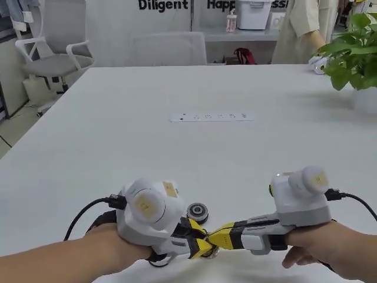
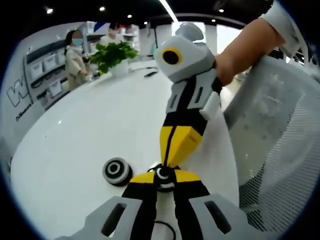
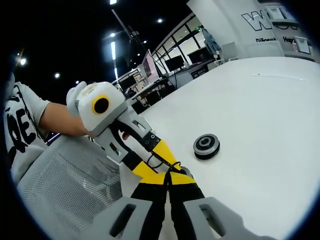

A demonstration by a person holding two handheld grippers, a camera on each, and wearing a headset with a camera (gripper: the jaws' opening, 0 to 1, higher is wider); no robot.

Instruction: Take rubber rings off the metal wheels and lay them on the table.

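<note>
My L claw [image 2: 168, 179] clamps shut on one metal wheel [image 3: 183, 172] at the desk's [image 1: 177, 159] near edge, bracing it. R claw [image 3: 168, 181] is pinched shut at its rim, prob. to peel the ring. Second wheel [image 1: 197, 211] waits just beside.

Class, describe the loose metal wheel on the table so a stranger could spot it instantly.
On the white table, go to the near edge where the left gripper and right gripper meet. Just beyond their tips lies the dark-ringed wheel; unlike the clamped wheel, nothing touches it.
</note>
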